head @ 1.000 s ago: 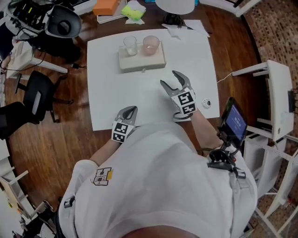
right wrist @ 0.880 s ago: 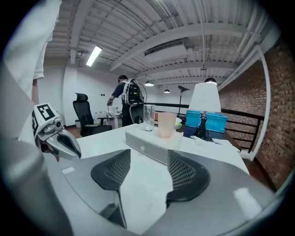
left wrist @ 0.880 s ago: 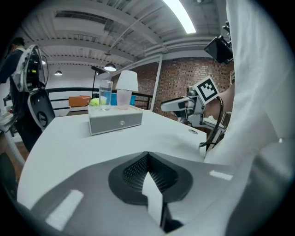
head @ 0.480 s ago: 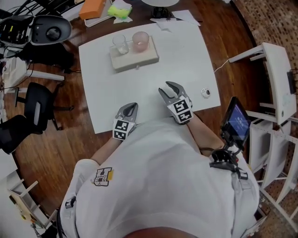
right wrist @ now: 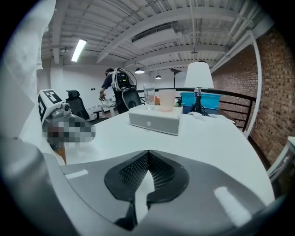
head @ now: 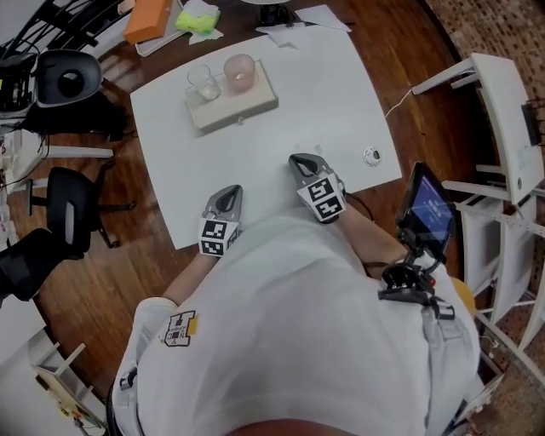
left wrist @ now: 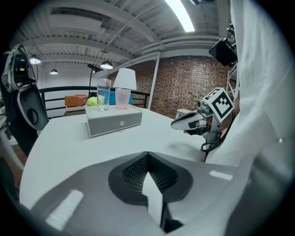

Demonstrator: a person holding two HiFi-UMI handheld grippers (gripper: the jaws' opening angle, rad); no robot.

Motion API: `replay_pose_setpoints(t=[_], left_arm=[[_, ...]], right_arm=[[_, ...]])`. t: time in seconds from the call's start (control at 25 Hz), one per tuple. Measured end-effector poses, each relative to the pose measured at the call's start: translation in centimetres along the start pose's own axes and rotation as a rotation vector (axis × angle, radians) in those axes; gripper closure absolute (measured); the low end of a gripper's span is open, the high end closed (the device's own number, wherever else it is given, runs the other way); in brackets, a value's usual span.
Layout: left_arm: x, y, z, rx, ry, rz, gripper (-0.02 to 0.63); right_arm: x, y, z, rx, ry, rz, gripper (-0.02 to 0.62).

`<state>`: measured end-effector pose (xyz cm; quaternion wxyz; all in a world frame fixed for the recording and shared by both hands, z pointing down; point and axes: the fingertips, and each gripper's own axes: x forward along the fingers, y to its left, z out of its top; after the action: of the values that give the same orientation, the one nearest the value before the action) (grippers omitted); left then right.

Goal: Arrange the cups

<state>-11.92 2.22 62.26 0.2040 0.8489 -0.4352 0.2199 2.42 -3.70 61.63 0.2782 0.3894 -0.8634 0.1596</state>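
A clear glass cup [head: 204,81] and a pink cup [head: 240,71] stand side by side on a low white box [head: 234,104] at the far side of the white table [head: 324,94]. In the left gripper view the clear glass cup [left wrist: 103,94] and the pink cup [left wrist: 122,97] top that box [left wrist: 114,120]; in the right gripper view the clear cup [right wrist: 149,96] and pink cup [right wrist: 167,99] show too. My left gripper [head: 226,198] is shut and empty at the near table edge. My right gripper [head: 300,163], its jaws having just been closing, is shut on nothing, near the front edge.
A small round metal piece [head: 371,156] lies near the table's right corner. A tablet on a stand [head: 428,213] is at the right, a white rack [head: 502,128] beyond it. Black chairs [head: 60,213] stand left. An orange block [head: 146,19] and yellow-green cloth [head: 197,17] lie on a farther table.
My right gripper drew back toward the near edge and its jaws went from wide open to shut. The left gripper stayed put. The head view swung, shifting the table up and left.
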Motion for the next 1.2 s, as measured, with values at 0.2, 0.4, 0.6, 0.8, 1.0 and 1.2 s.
replay_pose_setpoints(t=[0.2,0.4,0.6,0.8,1.0,1.2], left_arm=[[0.4,-0.2,0.2,0.002,0.000,-0.004,0.604],[0.5,-0.1,0.3,0.007,0.002,0.000,0.604],[0.4,-0.2,0.4,0.003,0.004,0.008,0.604],[0.2,-0.5,0.5,-0.013,0.006,0.010,0.604],[0.4,-1.7,-0.2,-0.017,0.026,-0.008,0.604],[0.7,-2.4,0.4,-0.024,0.025,0.018,0.604]], right_arm=[[0.1,-0.5,0.1,-0.004,0.002,-0.007,0.595],[0.2,-0.6,0.0,-0.014,0.002,-0.012,0.595],[0.3,-0.6,-0.1,-0.015,0.002,-0.008,0.595],[0.3,-0.3,0.0,-0.016,-0.003,-0.002,0.595],[0.1,-0.4,-0.1,-0.018,-0.013,0.005,0.595],[-0.1,-1.1,-0.1,-0.028,-0.020,0.031,0.595]])
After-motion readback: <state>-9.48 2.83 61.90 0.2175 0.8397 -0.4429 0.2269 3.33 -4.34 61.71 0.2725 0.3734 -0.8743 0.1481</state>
